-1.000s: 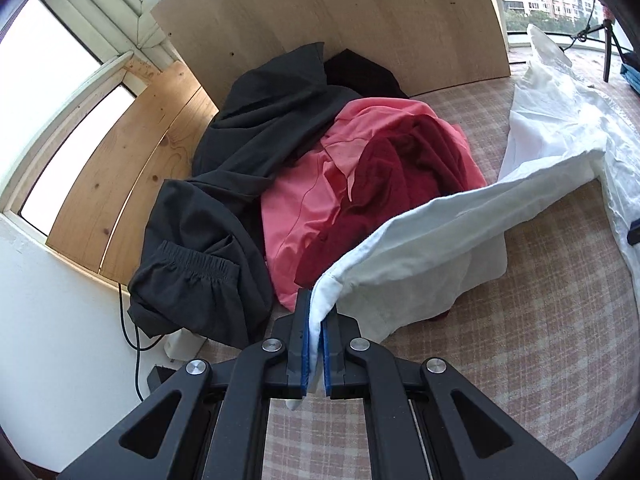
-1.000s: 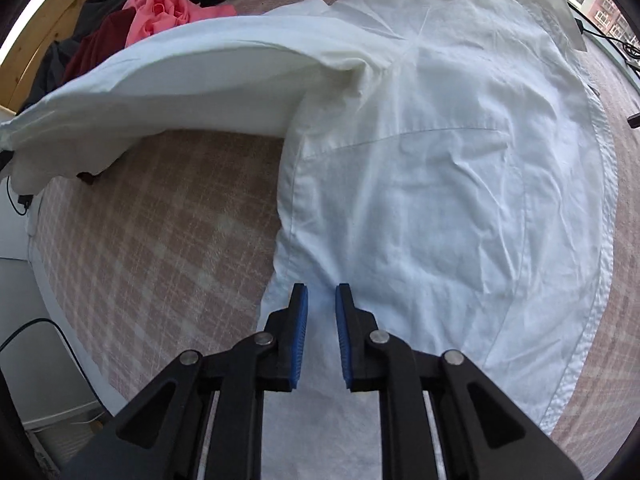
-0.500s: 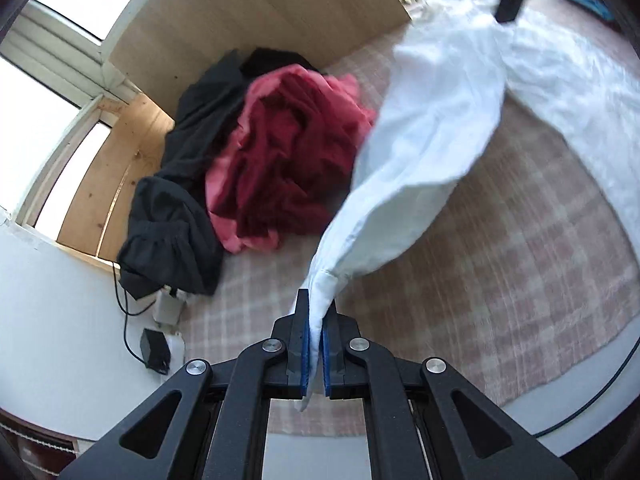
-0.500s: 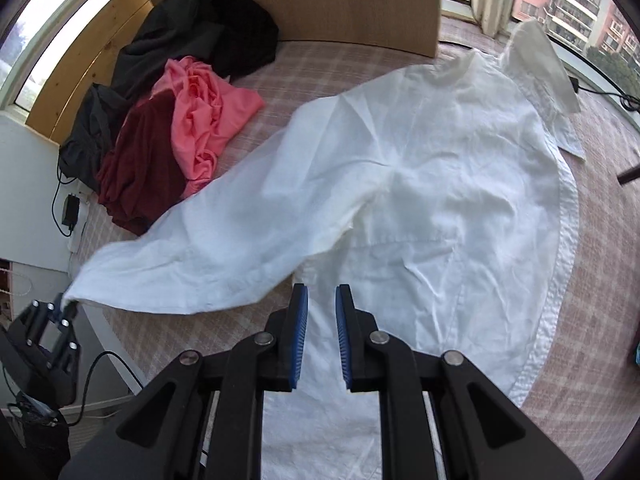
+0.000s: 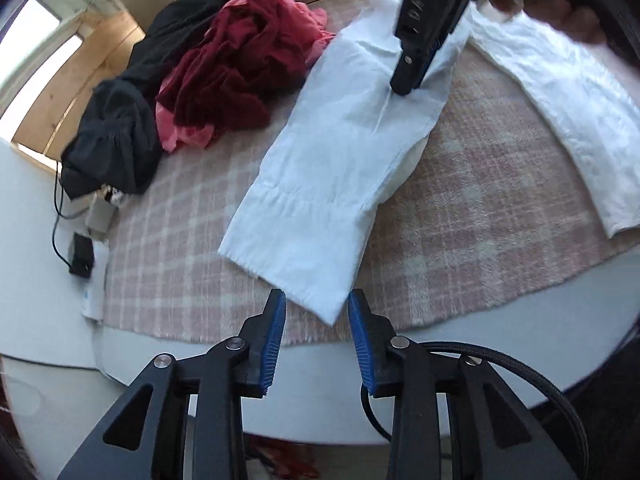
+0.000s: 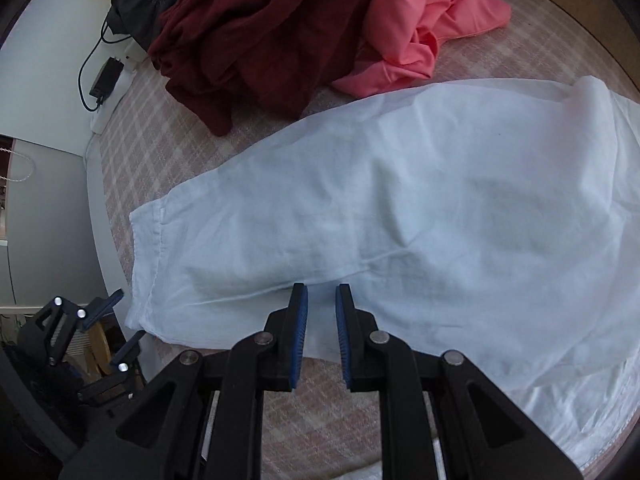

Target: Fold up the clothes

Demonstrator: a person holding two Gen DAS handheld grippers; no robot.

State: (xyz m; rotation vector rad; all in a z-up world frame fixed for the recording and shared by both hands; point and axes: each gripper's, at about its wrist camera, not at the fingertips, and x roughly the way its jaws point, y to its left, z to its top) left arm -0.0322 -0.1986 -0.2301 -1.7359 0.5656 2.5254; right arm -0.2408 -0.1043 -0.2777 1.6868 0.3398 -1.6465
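A white shirt lies on the plaid cloth (image 5: 480,220), its long sleeve (image 5: 340,160) stretched flat toward me and its body (image 5: 560,92) off to the right. My left gripper (image 5: 318,332) hangs just above the table edge with its jaws opening. The cuff corner (image 5: 332,312) lies loose between the fingertips, touched by neither pad. Farther up the sleeve (image 6: 400,208), my right gripper (image 6: 322,308) points down with a narrow gap between its pads and nothing in it. In the left wrist view its tip (image 5: 406,86) rests at the sleeve's upper part. The left gripper (image 6: 126,320) shows beside the cuff.
A heap of clothes sits at the back left: a dark red garment (image 5: 232,76), a pink one (image 6: 432,20) and a black one (image 5: 116,136). A charger with cable (image 5: 82,256) lies at the left edge. The white table rim (image 5: 360,364) runs right under my left gripper.
The left gripper has let go of the cuff, and the sleeve, held up before, now lies flat on the cloth. The right gripper has swung from the shirt body over to the sleeve.
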